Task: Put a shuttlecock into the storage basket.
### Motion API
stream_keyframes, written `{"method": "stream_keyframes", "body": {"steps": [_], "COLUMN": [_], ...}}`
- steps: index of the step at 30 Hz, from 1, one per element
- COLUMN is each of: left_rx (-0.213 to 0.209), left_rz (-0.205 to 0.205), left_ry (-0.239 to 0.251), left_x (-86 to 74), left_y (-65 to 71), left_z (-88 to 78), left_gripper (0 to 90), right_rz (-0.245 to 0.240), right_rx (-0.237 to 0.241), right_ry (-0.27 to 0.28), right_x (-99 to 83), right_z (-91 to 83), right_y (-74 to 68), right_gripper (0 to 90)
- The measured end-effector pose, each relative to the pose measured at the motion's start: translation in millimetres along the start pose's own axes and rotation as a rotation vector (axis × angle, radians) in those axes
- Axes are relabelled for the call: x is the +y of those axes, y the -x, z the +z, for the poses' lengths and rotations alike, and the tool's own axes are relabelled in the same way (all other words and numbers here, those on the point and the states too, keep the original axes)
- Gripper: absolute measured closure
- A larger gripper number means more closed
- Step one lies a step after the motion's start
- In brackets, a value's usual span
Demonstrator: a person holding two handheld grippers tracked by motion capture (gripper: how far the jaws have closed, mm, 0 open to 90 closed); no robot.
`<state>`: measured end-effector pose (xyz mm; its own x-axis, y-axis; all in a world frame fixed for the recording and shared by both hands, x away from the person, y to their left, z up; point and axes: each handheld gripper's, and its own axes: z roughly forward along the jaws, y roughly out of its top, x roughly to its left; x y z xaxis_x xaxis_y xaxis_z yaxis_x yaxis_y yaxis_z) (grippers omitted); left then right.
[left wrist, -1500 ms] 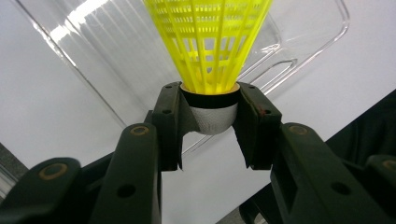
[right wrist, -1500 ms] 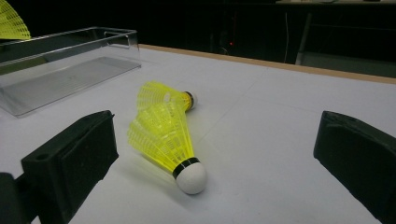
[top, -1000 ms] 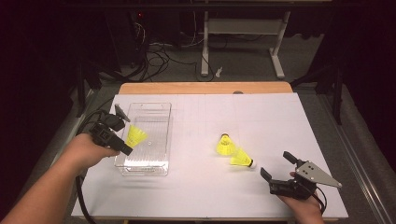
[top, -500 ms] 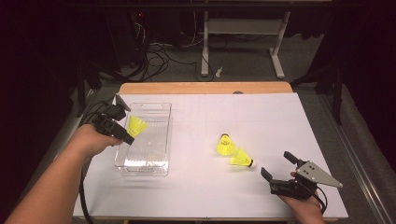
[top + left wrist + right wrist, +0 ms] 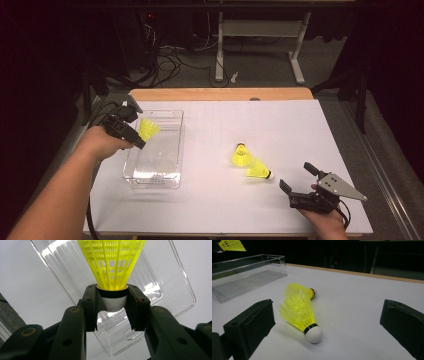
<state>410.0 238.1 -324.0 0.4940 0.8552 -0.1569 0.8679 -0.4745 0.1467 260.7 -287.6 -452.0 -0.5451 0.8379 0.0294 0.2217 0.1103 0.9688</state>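
My left gripper [image 5: 136, 125] is shut on the white cork of a yellow shuttlecock [image 5: 148, 128], holding it over the far left part of a clear plastic tray [image 5: 172, 170]. In the left gripper view the jaws clamp the cork [image 5: 113, 302], the yellow skirt [image 5: 111, 260] pointing away over the tray [image 5: 180, 285]. Two more yellow shuttlecocks [image 5: 241, 155] [image 5: 259, 170] lie on the white table right of the tray. My right gripper [image 5: 297, 177] rests open near the table's front right; its view has the near shuttlecock [image 5: 300, 317] and the far one [image 5: 298, 291] lying ahead of its jaws.
The table [image 5: 300, 120] is covered in white, with a wooden strip along its far edge [image 5: 220, 94]. Beyond it are a dark floor, cables and a white stand [image 5: 257, 45]. The tray's inside holds nothing I can see.
My left gripper has carried its shuttlecock farther away along the tray's left side and slightly up. The right gripper and the two lying shuttlecocks have stayed put.
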Motion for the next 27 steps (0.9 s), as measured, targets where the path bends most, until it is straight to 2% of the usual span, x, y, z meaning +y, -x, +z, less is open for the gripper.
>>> {"method": "stream_keyframes", "body": {"steps": [4,11,20,23,25,27], "left_rx": [0.007,0.007,0.016,0.035,0.027,0.027], "left_rz": [-0.021,-0.050,-0.062,-0.065,-0.074,-0.065], "left_ry": [0.010,0.009,-0.018,-0.034,-0.026,-0.027], "left_x": [3.4,7.6,11.4,11.4,11.0,10.6], "left_y": [-3.8,-10.2,-16.7,-20.0,-21.2,-21.0], "left_z": [2.9,18.1,32.3,38.4,40.8,44.8], "left_gripper": [65.0,64.9,64.9,64.9,64.9,64.9], "right_rz": [0.004,0.003,0.006,0.006,0.003,0.005], "right_rx": [0.000,0.000,0.002,0.006,0.007,0.007], "right_ry": [-0.001,-0.001,0.000,0.000,0.001,0.001], "right_x": [-0.3,-0.4,-0.8,-0.8,-0.8,-0.8], "right_z": [0.4,0.3,0.4,0.8,0.8,0.6], "right_y": [0.6,0.7,1.4,1.2,1.1,1.1], "right_gripper": [0.2,0.1,0.2,0.2,0.2,0.1]}}
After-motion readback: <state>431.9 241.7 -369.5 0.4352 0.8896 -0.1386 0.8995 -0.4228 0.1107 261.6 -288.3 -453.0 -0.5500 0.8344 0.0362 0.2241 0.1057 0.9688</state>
